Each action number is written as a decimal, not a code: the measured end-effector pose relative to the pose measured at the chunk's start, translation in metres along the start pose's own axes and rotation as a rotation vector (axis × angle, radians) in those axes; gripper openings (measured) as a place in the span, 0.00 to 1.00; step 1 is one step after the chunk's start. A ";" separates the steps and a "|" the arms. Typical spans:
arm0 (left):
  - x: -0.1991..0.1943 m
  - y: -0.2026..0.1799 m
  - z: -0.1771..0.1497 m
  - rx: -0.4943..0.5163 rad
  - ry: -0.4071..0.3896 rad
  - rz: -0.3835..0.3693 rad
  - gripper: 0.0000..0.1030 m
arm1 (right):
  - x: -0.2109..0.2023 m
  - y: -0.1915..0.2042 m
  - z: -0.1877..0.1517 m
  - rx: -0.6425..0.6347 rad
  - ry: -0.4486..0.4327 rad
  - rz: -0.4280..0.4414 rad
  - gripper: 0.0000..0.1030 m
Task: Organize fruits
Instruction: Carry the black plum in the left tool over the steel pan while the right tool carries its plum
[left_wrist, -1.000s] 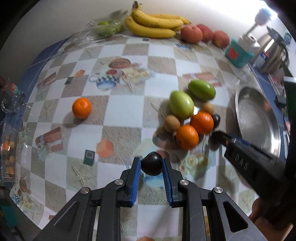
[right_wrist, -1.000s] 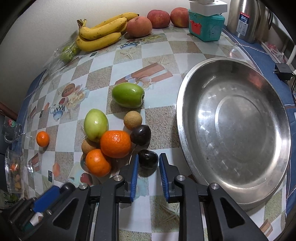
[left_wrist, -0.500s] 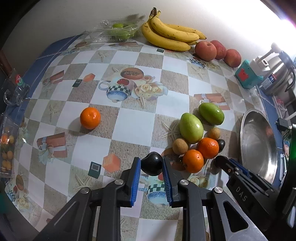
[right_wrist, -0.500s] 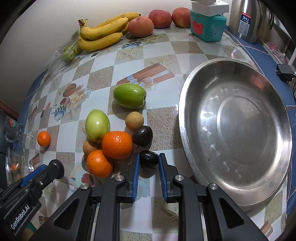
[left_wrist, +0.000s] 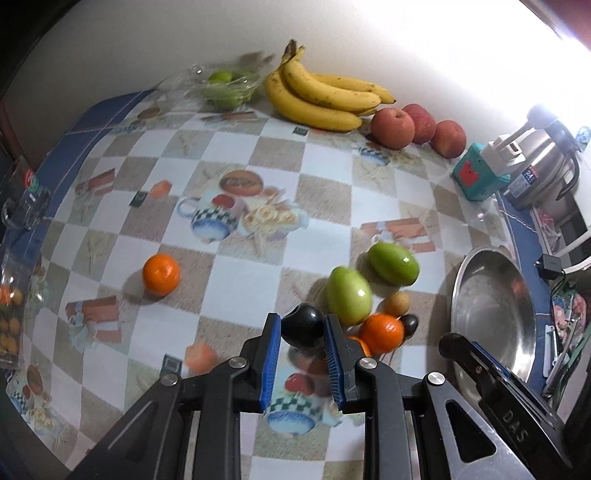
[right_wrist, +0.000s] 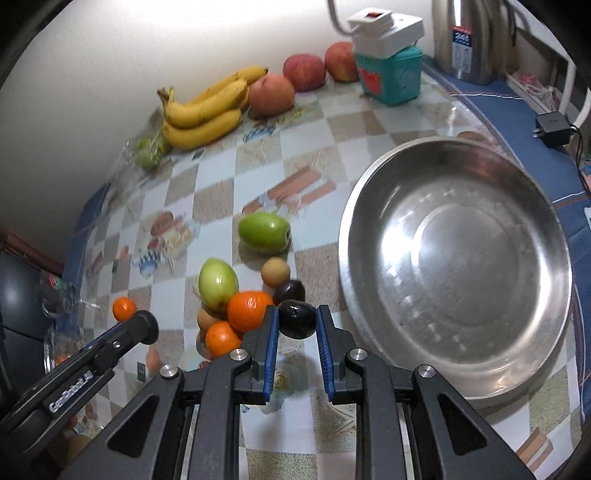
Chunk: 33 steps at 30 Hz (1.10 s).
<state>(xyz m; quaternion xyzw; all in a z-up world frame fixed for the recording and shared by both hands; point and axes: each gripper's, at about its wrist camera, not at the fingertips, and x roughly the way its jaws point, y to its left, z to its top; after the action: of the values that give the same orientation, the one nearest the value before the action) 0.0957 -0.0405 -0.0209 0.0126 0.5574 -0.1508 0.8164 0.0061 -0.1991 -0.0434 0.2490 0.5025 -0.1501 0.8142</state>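
Inspection of both wrist views finds each tool clamped on a small dark fruit. Left gripper grips a dark plum between its blue pads, held above the checked tablecloth. Right gripper grips a second dark plum in the same manner, just left of the steel basin.

Only the left view shows the lone orange standing well apart from the fruit cluster, with open cloth around it, and the clear bag of green fruit at the wall beside the bananas. Only the right view shows the basin's whole interior, which holds no fruit, and a third dark plum lying on the cloth just behind the held one, beside a tan round fruit. Both views show two green fruits, two oranges in the cluster, and apples along the wall.

Compared with a second ago, the left view takes in more of the table and the bananas sit lower in frame; its plum was already gripped. The right tool's pads then stood apart on either side of its plum, which lay on the cloth; they have since closed on it, and the plum now sits clear of the surface.
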 end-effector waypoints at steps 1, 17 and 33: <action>0.001 -0.005 0.003 0.006 -0.003 -0.004 0.25 | -0.002 -0.002 0.001 0.010 -0.007 0.000 0.20; 0.011 -0.113 0.013 0.204 -0.026 -0.124 0.25 | -0.033 -0.101 0.020 0.241 -0.134 -0.205 0.21; 0.042 -0.197 -0.032 0.440 0.049 -0.186 0.25 | -0.029 -0.160 0.020 0.370 -0.103 -0.297 0.21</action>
<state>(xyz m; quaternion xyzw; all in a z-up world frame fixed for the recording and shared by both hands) 0.0295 -0.2323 -0.0428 0.1426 0.5295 -0.3427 0.7628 -0.0712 -0.3432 -0.0511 0.3093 0.4552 -0.3702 0.7484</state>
